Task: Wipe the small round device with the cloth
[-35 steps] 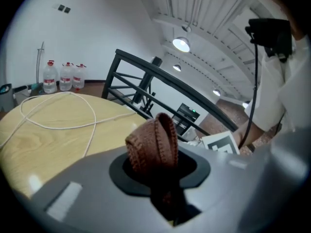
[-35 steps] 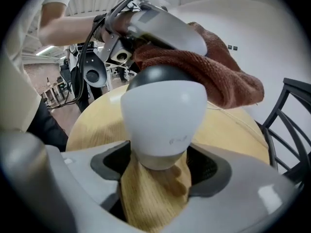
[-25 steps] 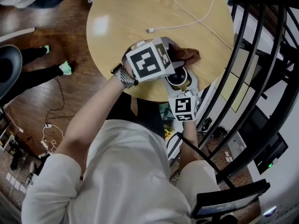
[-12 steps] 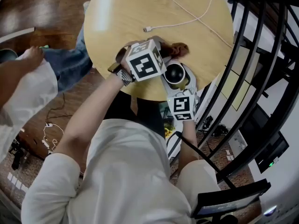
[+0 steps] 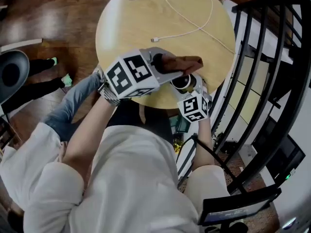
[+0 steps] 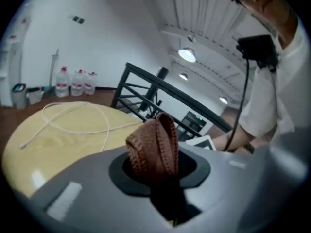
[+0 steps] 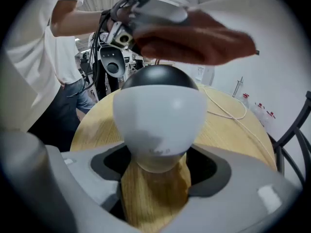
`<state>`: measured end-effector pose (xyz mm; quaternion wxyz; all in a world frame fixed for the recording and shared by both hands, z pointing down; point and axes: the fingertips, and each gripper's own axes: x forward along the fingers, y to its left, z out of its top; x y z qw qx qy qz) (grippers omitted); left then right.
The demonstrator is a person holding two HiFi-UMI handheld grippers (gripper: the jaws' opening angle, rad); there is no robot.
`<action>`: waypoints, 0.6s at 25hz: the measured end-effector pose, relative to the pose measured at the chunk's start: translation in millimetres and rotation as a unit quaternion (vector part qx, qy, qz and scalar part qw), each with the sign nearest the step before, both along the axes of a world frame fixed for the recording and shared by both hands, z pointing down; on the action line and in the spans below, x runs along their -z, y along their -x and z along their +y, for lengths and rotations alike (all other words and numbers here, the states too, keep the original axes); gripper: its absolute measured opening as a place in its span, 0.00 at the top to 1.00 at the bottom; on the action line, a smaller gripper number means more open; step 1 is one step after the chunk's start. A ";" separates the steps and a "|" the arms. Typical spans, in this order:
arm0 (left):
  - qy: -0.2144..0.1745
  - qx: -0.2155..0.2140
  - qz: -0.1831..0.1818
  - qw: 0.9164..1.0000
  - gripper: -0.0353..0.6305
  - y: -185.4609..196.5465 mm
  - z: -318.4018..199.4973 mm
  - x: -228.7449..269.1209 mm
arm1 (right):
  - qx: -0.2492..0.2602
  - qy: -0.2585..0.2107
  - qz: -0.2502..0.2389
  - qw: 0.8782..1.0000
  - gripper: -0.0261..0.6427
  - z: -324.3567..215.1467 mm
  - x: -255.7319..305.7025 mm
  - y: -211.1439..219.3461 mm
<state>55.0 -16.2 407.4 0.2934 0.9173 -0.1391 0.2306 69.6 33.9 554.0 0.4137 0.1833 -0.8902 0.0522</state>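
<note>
The small round device [image 7: 159,114] has a white body and a black top; my right gripper [image 7: 155,176] is shut on its lower part. In the head view the device [image 5: 183,82] stands at the round wooden table's [image 5: 146,18] near edge, just ahead of the right gripper [image 5: 189,90]. My left gripper [image 5: 163,66] is shut on a brown cloth [image 5: 183,62], which reaches right over the device. The cloth [image 6: 153,147] stands folded between the left jaws. Seen from the right gripper, the cloth [image 7: 197,39] hangs blurred just over the black top; contact cannot be told.
A white cable [image 5: 187,14] loops across the far half of the table. A black metal railing [image 5: 265,62] runs along the right. Another person's leg [image 5: 73,101] and a dark chair [image 5: 10,74] are at the left. Water bottles [image 6: 75,82] stand by the far wall.
My left gripper has swung left and back, so its marker cube no longer covers the device, while the cloth still lies over it. Someone's leg has come in beside the table's left edge.
</note>
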 end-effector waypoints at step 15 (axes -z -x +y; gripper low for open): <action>-0.095 -0.156 -0.203 0.962 0.79 -37.2 15.7 -54.2 | -0.038 -0.020 0.006 0.999 0.43 -1.6 -3.7 5.8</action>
